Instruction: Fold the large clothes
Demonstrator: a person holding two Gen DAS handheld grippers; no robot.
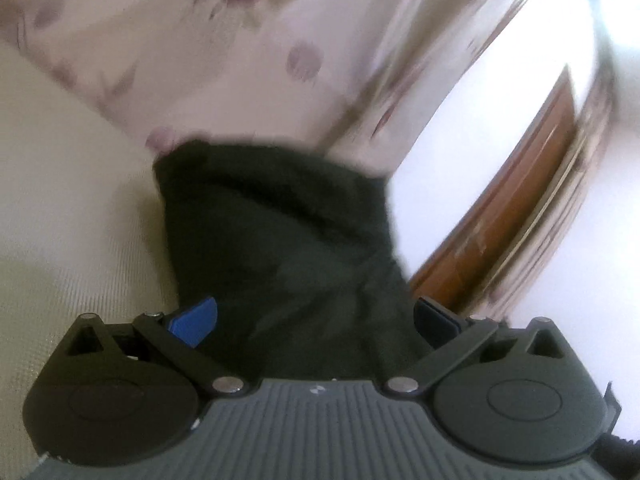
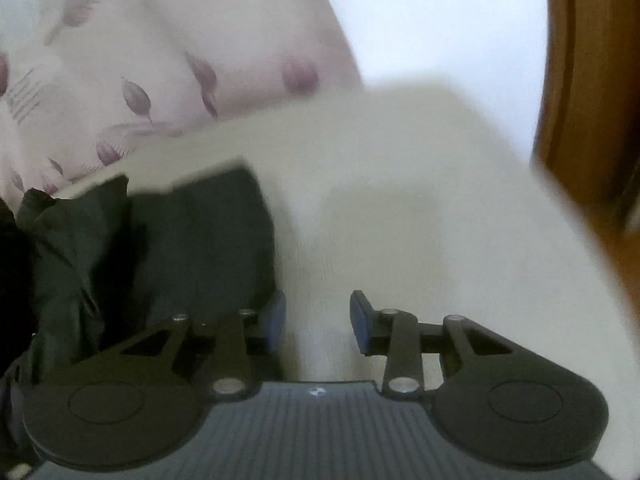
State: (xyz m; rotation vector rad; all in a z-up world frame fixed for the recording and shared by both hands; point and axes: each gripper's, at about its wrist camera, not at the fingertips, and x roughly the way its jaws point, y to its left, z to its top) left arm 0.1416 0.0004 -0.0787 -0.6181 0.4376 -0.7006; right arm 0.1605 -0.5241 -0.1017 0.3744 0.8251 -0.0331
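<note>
A dark green-black garment (image 1: 280,240) lies bunched between the blue pads of my left gripper (image 1: 316,316); the jaws stand wide apart and the cloth fills the gap between them. In the right wrist view the same dark garment (image 2: 160,248) lies crumpled at the left on a cream mattress (image 2: 420,220). My right gripper (image 2: 318,320) is open and empty over the bare cream surface, its left finger (image 2: 274,320) at the garment's right edge. Both views are motion-blurred.
A floral pink-and-white bedcover (image 1: 200,40) lies behind the garment; it also shows in the right wrist view (image 2: 140,60). A brown wooden frame (image 1: 520,208) and white wall are to the right, the wood (image 2: 588,80) also at the right wrist view's right edge.
</note>
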